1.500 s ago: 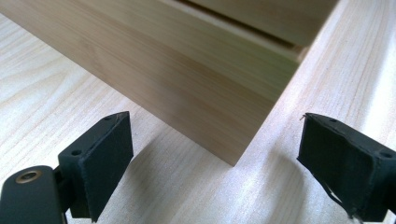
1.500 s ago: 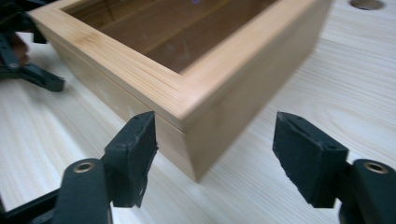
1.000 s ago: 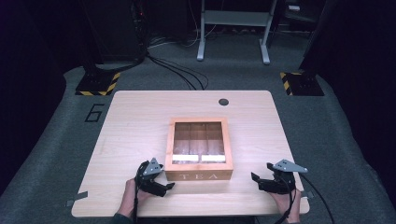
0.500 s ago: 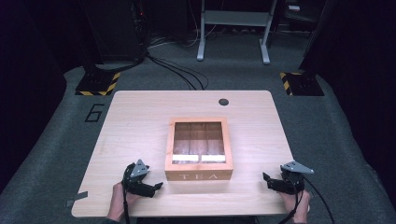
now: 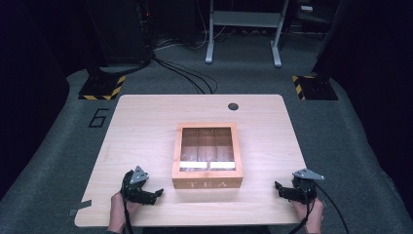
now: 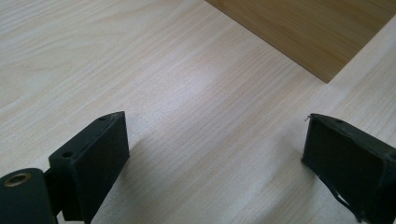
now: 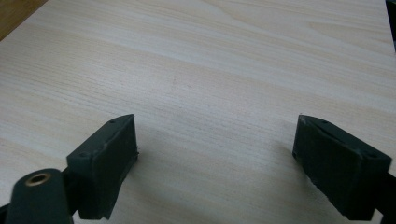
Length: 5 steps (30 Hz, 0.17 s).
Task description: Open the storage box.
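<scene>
A wooden tea box (image 5: 207, 156) with a glass lid and "TEA" on its front stands shut in the middle of the table (image 5: 146, 122). My left gripper (image 5: 157, 193) rests low at the box's front left corner, a short gap away, open with bare wood between its jaws (image 6: 215, 126); the box's side (image 6: 303, 28) shows ahead of it. My right gripper (image 5: 278, 189) sits near the front right of the table, pointing toward the box. It is open and its jaws have just been opening, with nothing between them (image 7: 217, 123). A sliver of the box (image 7: 14, 11) shows at the top left.
A dark round grommet (image 5: 233, 106) sits near the table's far edge. Two stand bases with yellow-black stripes (image 5: 102, 87) (image 5: 314, 87) and cables lie on the floor behind. A strip of tape (image 5: 80, 207) sticks out at the table's front left corner.
The left gripper has slid left, away from the box's front corner. The right gripper has sunk slightly toward the front edge of the table.
</scene>
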### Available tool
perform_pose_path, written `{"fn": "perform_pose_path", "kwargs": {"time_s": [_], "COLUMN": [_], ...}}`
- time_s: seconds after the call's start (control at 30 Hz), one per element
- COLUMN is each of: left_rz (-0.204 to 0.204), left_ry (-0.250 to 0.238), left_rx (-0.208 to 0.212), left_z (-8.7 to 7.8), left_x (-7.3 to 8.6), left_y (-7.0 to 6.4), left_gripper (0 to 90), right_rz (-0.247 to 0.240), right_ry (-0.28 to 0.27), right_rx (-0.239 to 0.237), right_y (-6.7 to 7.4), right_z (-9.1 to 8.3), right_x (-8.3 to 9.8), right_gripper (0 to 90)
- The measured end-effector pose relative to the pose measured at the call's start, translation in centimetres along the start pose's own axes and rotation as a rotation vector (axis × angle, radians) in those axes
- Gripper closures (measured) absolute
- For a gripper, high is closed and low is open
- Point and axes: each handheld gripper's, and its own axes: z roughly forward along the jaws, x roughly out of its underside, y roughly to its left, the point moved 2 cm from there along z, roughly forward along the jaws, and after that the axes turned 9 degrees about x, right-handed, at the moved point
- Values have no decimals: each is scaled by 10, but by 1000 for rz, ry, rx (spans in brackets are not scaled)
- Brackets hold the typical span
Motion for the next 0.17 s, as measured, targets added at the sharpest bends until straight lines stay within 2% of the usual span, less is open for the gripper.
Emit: {"fn": "perform_pose_path", "kwargs": {"time_s": [0.17], "left_rz": [-6], "left_ry": [0], "left_rx": [-5], "left_z": [0], "left_x": [0], "left_y": [1], "left_gripper": [58], "right_rz": [1], "right_ry": [7], "right_rx": [9], "right_y": [0], "right_z": [1], "right_x": [0], "right_gripper": [88]}}
